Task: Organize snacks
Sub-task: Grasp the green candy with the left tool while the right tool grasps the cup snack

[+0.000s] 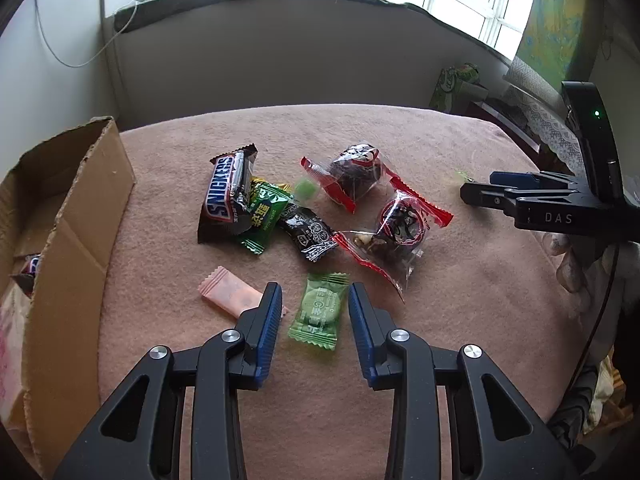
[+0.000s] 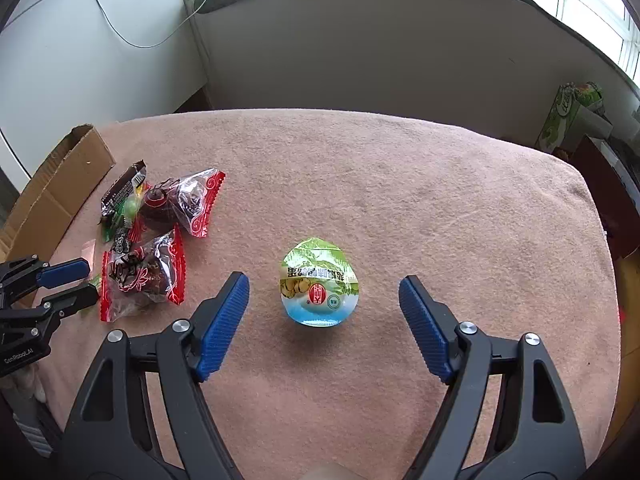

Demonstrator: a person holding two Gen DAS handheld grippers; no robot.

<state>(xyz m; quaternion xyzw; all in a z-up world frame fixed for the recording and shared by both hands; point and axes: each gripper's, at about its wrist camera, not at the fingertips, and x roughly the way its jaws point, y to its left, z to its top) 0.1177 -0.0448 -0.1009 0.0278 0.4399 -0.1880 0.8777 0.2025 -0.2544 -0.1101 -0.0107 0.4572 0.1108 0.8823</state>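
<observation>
A light green round candy packet [image 1: 318, 312] lies on the pink cloth [image 1: 460, 280] between the fingers of my left gripper [image 1: 315, 292]; the pads stand apart from it, so the gripper is open. A pink packet [image 1: 230, 294] lies just left of the left finger. Further back lie a Snickers bar [image 1: 224, 196], a green packet [image 1: 262, 216], a black packet [image 1: 310, 234] and two red-edged clear packs [image 1: 356, 176] [image 1: 396, 236]. My right gripper [image 2: 323, 280] is wide open around a jelly cup [image 2: 318, 288], without touching it.
A cardboard box [image 1: 80, 220] with raised flaps stands at the left edge of the cloth, with some snacks inside. A green carton [image 2: 568, 120] sits off the far right corner. A wall and a windowsill with plants rise behind the table.
</observation>
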